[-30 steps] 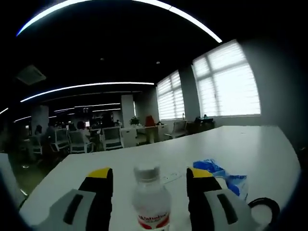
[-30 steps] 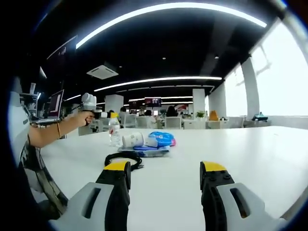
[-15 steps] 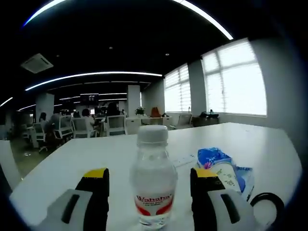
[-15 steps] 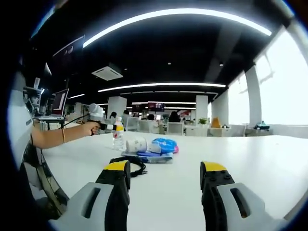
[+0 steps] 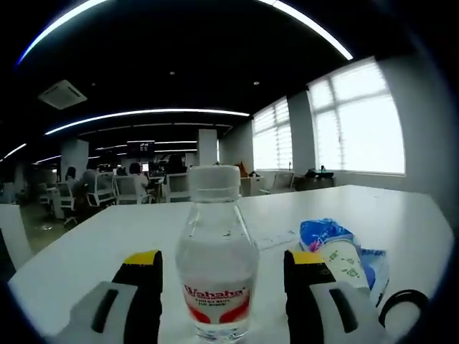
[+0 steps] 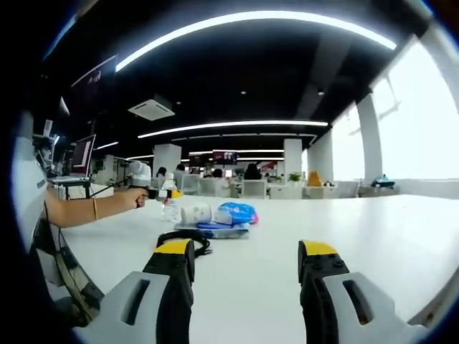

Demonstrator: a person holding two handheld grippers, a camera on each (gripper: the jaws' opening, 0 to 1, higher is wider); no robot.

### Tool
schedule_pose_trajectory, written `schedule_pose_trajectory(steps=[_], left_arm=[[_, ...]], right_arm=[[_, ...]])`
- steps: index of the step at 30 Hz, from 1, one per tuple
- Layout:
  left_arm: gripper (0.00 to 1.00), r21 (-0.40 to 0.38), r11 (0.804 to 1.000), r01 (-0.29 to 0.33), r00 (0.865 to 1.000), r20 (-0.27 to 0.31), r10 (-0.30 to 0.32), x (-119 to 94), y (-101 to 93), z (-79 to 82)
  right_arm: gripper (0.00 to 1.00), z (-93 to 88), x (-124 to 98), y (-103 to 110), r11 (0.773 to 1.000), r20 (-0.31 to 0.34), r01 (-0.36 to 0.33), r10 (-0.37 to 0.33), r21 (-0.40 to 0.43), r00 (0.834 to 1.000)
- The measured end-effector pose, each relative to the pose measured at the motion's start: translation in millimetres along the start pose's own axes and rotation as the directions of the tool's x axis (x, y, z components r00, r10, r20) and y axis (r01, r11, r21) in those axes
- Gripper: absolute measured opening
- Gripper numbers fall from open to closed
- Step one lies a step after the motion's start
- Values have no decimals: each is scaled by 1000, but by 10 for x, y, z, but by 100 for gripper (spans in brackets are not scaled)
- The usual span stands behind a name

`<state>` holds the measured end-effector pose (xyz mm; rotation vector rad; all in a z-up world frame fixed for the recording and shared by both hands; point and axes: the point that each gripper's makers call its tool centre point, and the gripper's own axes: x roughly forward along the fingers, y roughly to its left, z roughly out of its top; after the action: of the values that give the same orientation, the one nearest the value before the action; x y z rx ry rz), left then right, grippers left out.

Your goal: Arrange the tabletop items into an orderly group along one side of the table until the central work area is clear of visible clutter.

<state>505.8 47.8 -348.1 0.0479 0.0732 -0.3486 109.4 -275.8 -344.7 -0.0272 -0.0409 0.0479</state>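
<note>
One bottle (image 5: 216, 258), one blue packet (image 5: 326, 235)

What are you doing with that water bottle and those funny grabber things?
A person is tidying a white table using a hand-held gripper in each hand. The left hand-held gripper sits open around an upright water bottle, jaws on either side and not squeezing it. Beside it lie a blue packet, a white tube and a black cable. The right hand-held gripper is open and empty.

Black cable (image 5: 401, 307) cut off, perhaps coiled.
</note>
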Motion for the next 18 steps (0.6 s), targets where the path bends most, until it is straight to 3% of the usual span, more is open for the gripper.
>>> schedule_pose_trajectory(steps=[9, 18], left_arm=[[68, 4, 999, -46, 999, -9, 46, 47, 50, -97], [69, -27, 997, -75, 996, -46, 73, 97, 115, -263]], right_arm=[[56, -40, -33, -65, 1000, -11, 15, -15, 8, 1000], [56, -12, -10, 18, 999, -18, -21, 20, -38, 1000]])
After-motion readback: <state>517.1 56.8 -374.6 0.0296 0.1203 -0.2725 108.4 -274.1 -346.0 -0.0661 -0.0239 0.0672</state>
